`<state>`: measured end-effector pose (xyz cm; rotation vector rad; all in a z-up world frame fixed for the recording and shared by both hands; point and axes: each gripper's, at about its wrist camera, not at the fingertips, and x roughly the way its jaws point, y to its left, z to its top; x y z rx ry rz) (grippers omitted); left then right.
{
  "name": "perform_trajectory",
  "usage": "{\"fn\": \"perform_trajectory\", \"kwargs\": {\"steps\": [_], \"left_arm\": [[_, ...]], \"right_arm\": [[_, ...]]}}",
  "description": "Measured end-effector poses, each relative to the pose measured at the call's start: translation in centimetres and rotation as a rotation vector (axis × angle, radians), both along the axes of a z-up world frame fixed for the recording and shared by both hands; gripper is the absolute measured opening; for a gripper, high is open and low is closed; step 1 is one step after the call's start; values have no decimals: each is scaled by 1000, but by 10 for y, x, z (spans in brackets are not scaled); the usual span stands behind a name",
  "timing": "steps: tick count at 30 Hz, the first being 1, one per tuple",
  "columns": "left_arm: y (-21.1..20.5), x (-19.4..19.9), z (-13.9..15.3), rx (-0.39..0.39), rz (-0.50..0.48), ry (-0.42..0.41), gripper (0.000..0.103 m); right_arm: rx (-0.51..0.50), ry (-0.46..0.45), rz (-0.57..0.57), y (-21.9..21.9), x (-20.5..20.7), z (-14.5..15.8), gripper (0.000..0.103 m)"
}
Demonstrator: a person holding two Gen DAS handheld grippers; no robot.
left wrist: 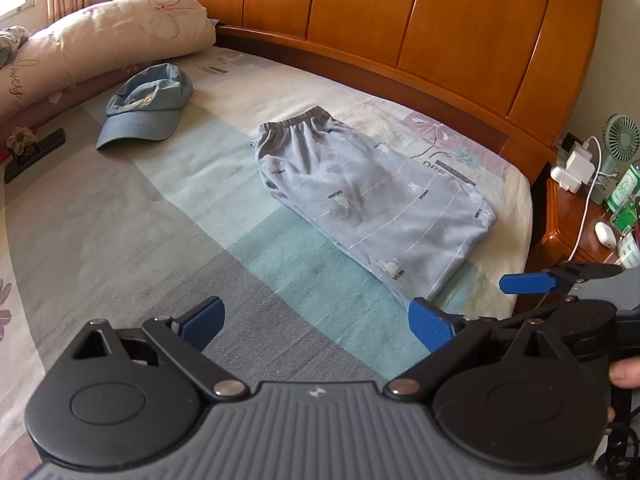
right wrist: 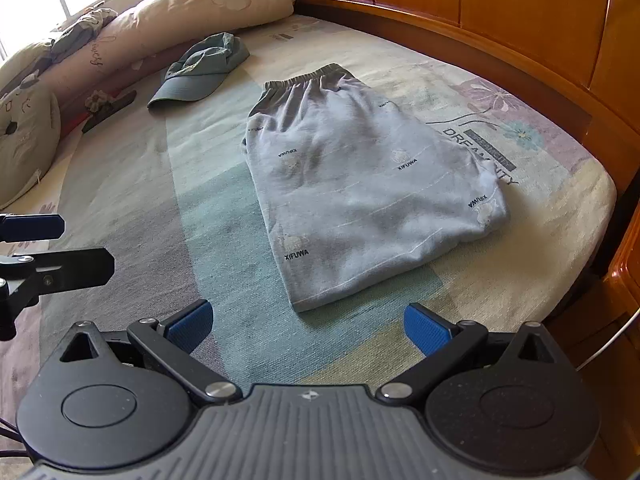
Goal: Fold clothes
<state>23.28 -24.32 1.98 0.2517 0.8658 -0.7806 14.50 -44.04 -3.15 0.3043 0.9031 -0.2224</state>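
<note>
Lying at the centre of both frames, the pale blue trousers point(left wrist: 368, 196) rest flat on the bed point(left wrist: 168, 208), already doubled into a compact rectangle with the elastic waistband toward the headboard point(left wrist: 400, 20) and the folded edge nearest the cameras. The cloth looks smooth, with only soft creases near the waist, so I judge the folding largely done; at most one more fold to halve the bundle, or setting it aside, seems left. The left claw point(left wrist: 316, 326) stands wide open at the lower edge of its view, holding nothing, its blue pads clear of the fabric. The right claw point(right wrist: 308, 326) is likewise spread wide and empty, just short of the trousers' near corner. A blue cap point(left wrist: 146, 106) sits in the upper left, well apart from the trousers, beside a long floral pillow point(left wrist: 112, 32). A nightstand point(left wrist: 580, 216) with chargers shows at the right edge.
</note>
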Motion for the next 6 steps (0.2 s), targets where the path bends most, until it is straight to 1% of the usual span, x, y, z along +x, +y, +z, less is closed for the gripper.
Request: {"fn": "perform_trajectory", "kwargs": {"steps": [6], "left_arm": [[0, 1, -1, 0, 2, 4, 98]], "right_arm": [[-1, 0, 7, 3, 2, 0, 103]]}}
